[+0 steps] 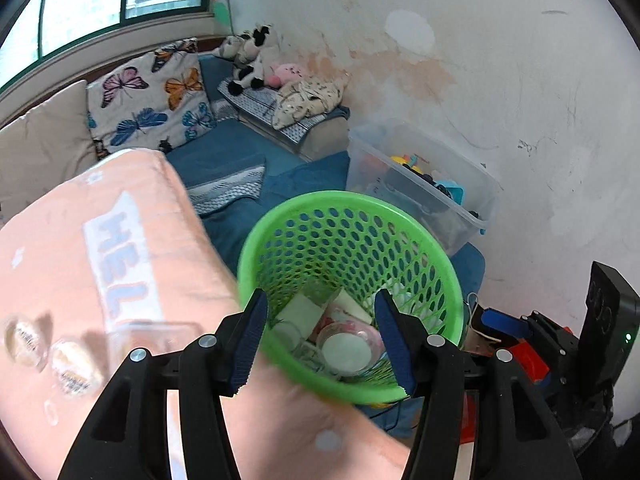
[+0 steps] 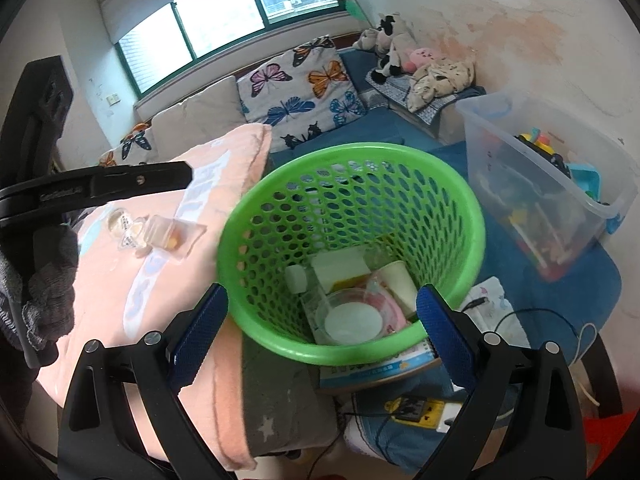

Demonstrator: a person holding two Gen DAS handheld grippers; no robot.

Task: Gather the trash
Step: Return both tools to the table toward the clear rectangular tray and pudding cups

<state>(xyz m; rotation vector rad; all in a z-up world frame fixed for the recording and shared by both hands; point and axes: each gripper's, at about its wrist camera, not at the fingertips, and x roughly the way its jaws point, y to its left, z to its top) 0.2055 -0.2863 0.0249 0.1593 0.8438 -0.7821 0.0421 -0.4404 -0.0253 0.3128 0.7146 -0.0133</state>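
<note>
A green mesh waste basket [image 1: 352,236] [image 2: 352,184] stands beside a peach blanket [image 1: 60,272] [image 2: 152,280]. Inside it lie a clear cup with a white lid [image 1: 347,350] [image 2: 352,322], a paper cup [image 2: 400,282] and white packaging [image 2: 340,268]. My left gripper [image 1: 322,340] is open and empty, above the basket's near rim. My right gripper [image 2: 320,328] is open and empty, its fingers straddling the basket's near rim. On the blanket lie two small clear jelly cups [image 1: 48,350] [image 2: 126,228] and a clear plastic container [image 2: 172,236]. The left gripper shows in the right wrist view [image 2: 120,184].
A clear storage bin of toys [image 1: 420,184] [image 2: 540,184] stands right of the basket against the stained wall. Butterfly cushions [image 1: 148,96] [image 2: 300,84] and plush toys [image 1: 256,60] lie behind on a blue sofa. A booklet [image 2: 380,368], cables and a yellow power strip [image 2: 416,408] lie below the basket.
</note>
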